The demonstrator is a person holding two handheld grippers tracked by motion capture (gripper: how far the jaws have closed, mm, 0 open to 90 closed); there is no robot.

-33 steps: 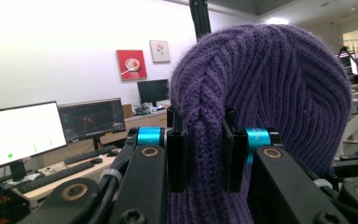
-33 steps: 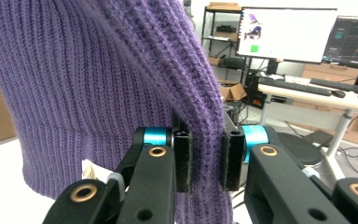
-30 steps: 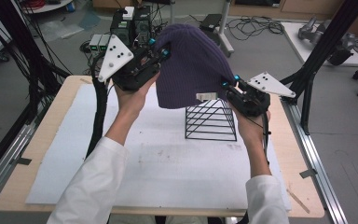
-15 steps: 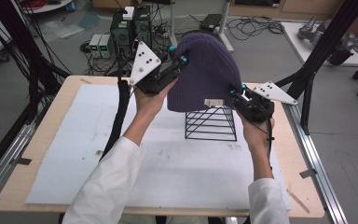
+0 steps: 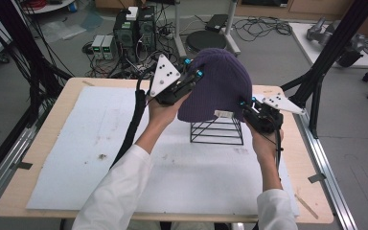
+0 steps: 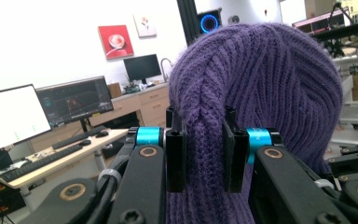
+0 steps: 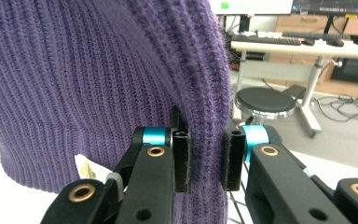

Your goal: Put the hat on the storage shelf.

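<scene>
Your left tongs (image 5: pixel 197 75) pinch one side of the purple knit beanie (image 5: pixel 219 81), and your right tongs (image 5: pixel 243 103) pinch its opposite edge. It hangs stretched over the black wire rack (image 5: pixel 217 132) near the bench's (image 5: pixel 287 182) far right corner. It is ribbed, with a small white label (image 5: pixel 224 114) at its hem.

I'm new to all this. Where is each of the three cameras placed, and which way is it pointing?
High view: sits above the person's side of the table, looking forward and down; both forearms, the left gripper and right gripper show.
Left gripper view: rides the left gripper, looking along its jaws at the purple beanie and office desks beyond.
Right gripper view: rides the right gripper, facing a stool beyond the knit.
Shared: all show the beanie, clamped at both sides above the wire rack.
</scene>
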